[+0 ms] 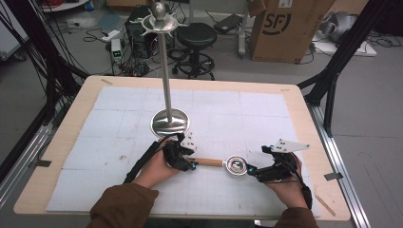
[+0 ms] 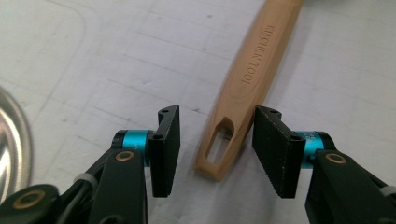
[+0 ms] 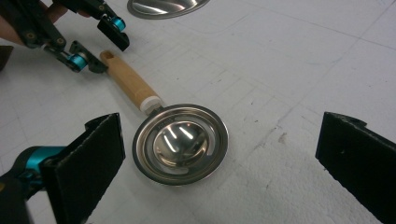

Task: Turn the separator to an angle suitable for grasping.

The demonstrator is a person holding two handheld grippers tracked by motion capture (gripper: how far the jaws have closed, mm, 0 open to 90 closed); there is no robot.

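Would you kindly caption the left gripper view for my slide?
Open left tongs straddle the slotted end of a pale wooden ladle handle lying on the white gridded mat.

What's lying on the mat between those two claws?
A ladle: wooden handle end between the left claw's open jaws, steel bowl by the right claw. The high view shows it.

Your ladle [image 3: 180, 143] has a glossy, mirror-bright metal bowl and a smooth, matt pale wood handle [image 2: 243, 88] with engraved lettering. The stand [image 1: 167, 90] beside it is polished metal. Your counter [image 1: 304, 114] is light wood under a matt, slightly rough white mat [image 3: 289, 60]; hand-held gripper pads [image 2: 166, 149] look matt black and grainy.
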